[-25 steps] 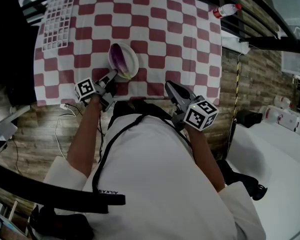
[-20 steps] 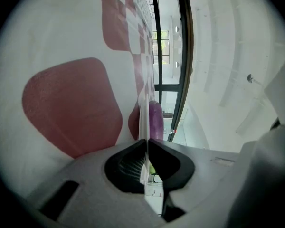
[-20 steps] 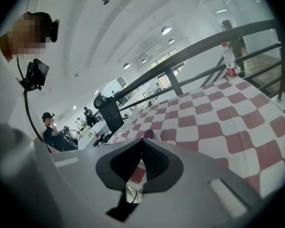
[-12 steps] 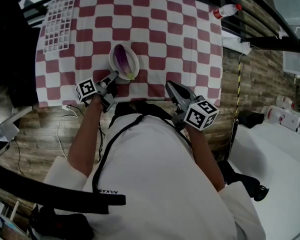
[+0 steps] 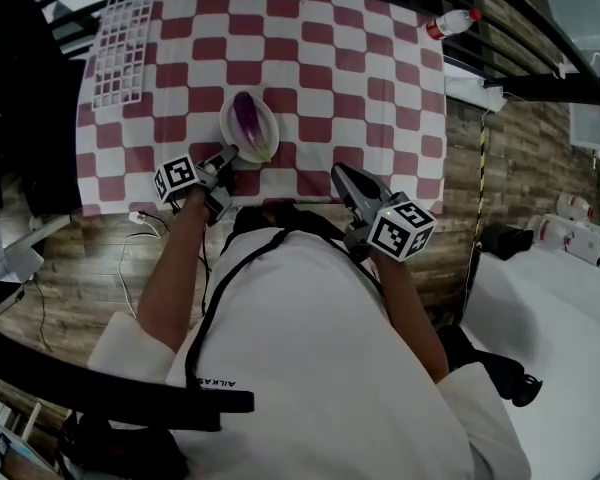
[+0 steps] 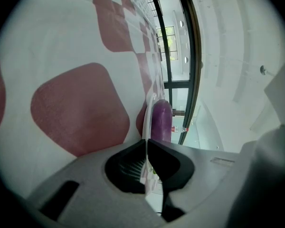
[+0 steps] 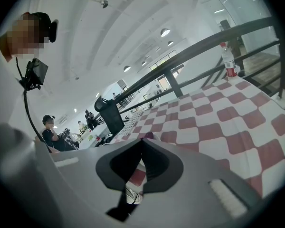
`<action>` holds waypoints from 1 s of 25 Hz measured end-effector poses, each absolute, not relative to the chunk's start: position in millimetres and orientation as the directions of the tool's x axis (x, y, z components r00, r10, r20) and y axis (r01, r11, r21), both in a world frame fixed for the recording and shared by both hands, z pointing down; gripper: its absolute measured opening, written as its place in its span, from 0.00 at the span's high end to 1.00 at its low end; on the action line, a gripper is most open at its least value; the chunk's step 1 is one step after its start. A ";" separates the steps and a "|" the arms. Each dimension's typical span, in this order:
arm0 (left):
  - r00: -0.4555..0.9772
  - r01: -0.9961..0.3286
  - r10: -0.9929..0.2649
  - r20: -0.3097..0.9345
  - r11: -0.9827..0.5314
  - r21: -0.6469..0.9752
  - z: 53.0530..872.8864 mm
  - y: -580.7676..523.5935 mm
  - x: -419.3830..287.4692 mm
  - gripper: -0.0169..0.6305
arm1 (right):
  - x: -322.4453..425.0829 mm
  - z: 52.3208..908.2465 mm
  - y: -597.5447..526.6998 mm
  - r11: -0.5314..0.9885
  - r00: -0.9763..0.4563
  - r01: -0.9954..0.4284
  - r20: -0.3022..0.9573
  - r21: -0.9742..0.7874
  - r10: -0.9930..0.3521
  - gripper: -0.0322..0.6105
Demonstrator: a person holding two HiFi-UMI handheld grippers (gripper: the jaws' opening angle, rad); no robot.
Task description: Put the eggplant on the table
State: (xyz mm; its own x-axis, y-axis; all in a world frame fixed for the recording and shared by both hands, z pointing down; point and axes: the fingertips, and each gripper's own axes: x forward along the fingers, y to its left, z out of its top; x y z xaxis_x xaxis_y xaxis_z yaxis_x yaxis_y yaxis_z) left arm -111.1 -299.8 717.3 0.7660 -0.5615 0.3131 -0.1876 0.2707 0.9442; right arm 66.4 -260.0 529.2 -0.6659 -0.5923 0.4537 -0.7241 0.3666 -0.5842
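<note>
With jaws that have just been closing, the left gripper point(image 5: 229, 155) pinches the near rim of the white plate point(image 5: 224, 118) bearing the eggplant point(image 5: 247, 118), the right gripper point(image 5: 337, 171) hangs clenched and empty, and the next move is probably tipping the eggplant onto the checked table point(image 5: 365, 88).

Checkered table point(image 5: 360, 78) bears a plate point(image 5: 271, 128), wire rack point(image 5: 118, 48) and bottle point(image 5: 453, 20).

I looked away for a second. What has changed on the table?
The left gripper, its jaws just closing further on the rim of the plate, turned the plate slightly; the eggplant now points more straight away. The right gripper stayed put, shut and empty.
</note>
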 end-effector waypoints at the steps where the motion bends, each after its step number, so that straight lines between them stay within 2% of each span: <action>1: 0.765 -0.199 -0.556 0.326 0.278 0.940 718.5 -299.6 -110.8 0.95 | 66.6 528.7 -259.7 0.367 -0.666 -0.723 0.451 -0.585 -0.594 0.94; 17: 0.700 -0.343 -0.491 0.519 0.407 0.847 728.1 -296.3 -109.6 0.92 | 76.1 515.6 -259.1 0.379 -0.675 -0.697 0.377 -0.609 -0.635 0.94; 25: 0.643 -0.390 -0.504 0.577 0.434 0.812 722.3 -293.3 -114.7 0.78 | 86.3 502.3 -262.9 0.399 -0.686 -0.672 0.321 -0.624 -0.653 0.94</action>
